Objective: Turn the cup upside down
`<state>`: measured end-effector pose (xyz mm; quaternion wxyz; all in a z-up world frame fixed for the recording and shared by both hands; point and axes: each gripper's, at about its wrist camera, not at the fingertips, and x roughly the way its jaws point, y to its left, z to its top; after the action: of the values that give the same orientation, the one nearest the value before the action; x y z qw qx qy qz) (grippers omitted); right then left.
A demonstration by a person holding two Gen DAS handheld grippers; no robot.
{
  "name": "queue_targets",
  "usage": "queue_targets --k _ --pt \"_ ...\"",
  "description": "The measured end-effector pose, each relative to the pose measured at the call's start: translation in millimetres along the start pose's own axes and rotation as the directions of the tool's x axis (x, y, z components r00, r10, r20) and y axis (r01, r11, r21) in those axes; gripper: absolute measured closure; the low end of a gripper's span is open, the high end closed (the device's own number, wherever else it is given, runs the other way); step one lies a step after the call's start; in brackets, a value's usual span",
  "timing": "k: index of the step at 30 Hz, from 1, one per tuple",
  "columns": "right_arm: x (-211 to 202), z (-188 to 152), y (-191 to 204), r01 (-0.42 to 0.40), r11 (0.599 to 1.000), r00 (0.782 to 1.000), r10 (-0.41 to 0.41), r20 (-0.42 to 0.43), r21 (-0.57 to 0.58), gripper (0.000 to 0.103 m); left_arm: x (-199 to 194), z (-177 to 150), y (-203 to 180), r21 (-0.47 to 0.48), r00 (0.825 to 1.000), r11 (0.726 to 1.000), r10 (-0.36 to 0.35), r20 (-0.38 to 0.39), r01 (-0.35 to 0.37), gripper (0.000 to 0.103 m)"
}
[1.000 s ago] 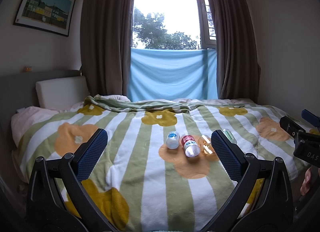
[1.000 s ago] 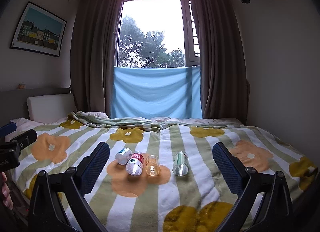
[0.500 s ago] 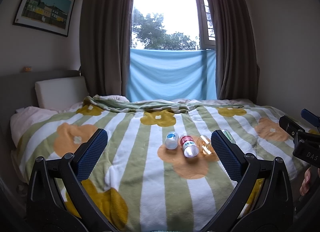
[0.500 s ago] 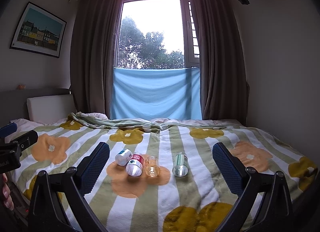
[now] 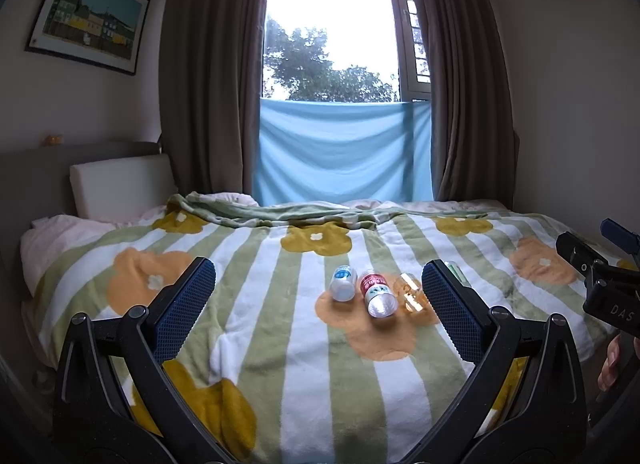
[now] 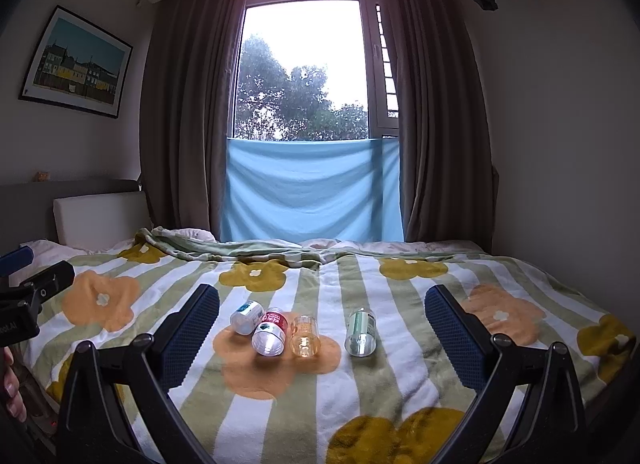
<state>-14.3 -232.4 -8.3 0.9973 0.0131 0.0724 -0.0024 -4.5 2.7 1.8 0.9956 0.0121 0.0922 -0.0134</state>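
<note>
On the blanket (image 6: 400, 380), four cups (image 6: 362, 333) lying mid-bed, edges far; both grippers' fingers (image 6: 192, 334) spread, empty

Two fisheye cameras, one on each handheld claw, look level across a bed (image 5: 248, 328) toward a curtained window (image 5: 332, 32). The left view sits at the foot of the bed, its claw (image 5: 318, 304) framing four small containers lying on the blanket, the green one (image 5: 454, 269) half hidden behind a finger. The right view stands just to that camera's right, slightly lower, its claw (image 6: 322, 334) framing the same row, the green one (image 6: 361, 333) fully seen. Both share the bed, window, blue cloth (image 6: 312, 190) and wall picture (image 6: 76, 62). Each view catches the other claw at its edge.
</note>
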Motion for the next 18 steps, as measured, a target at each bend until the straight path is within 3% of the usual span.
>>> queue_targets --k 18 --pt "3.7 0.2 1.5 0.005 1.0 1.0 -0.005 -0.016 -0.002 0.0 3.0 3.9 2.6 -0.007 1.0 1.0 -0.001 -0.009 0.001 0.0"
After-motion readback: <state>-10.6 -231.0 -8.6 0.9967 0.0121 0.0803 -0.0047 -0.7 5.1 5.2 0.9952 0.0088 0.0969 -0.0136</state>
